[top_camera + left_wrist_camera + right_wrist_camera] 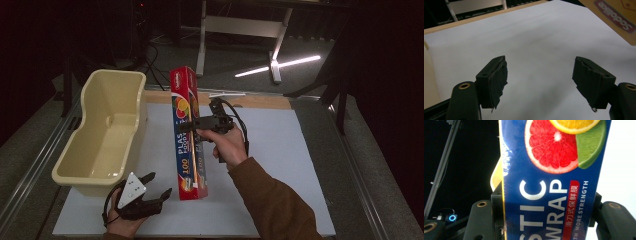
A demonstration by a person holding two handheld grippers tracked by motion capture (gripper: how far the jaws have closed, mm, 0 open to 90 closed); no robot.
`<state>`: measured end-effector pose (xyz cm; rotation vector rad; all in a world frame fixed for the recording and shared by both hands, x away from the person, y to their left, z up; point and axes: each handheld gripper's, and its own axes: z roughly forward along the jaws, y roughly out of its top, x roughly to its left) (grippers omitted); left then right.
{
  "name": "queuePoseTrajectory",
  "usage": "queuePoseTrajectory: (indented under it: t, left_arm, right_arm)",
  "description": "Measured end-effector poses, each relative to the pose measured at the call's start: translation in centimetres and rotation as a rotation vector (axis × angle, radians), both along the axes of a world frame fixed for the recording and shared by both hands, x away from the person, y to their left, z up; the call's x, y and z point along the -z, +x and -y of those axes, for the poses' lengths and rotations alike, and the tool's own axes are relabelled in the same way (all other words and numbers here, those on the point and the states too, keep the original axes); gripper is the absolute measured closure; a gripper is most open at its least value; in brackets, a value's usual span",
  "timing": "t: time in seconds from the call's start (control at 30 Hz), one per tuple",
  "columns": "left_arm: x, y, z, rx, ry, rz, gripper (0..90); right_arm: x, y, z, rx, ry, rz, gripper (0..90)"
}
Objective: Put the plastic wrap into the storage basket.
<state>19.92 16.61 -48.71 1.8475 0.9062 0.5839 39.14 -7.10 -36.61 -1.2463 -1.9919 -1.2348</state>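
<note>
**Dim room behind the white tabletop**

Beyond the white tabletop [300,150] and its wooden far edge [260,101], a white-legged desk frame [240,30] stands on grey floor [225,62]. Right of the frame, a bright light streak [280,65] crosses the floor. Walls are black.

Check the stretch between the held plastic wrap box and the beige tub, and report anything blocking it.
Nothing visible blocks it. The right claw is clamped on the plastic wrap box, which sits just right of the beige tub, whose open top holds nothing. The left claw hangs open near the table's front edge, below that stretch.
</note>
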Motion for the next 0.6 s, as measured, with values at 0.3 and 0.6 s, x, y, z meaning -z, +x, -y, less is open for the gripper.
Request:
queuePoseTrajectory:
  t: [0.3,0.6]
  left_arm:
    - [0.0,0.0,0.1,0.003,0.0,0.002,27.6]
    - [0.1,0.0,0.2,0.005,-0.005,0.002,27.6]
  right_arm:
    - [-0.3,1.1,-0.6,0.034,0.045,-0.03,40.4]
    - [-0.3,2.6,-0.8,0.072,0.094,-0.084,40.3]
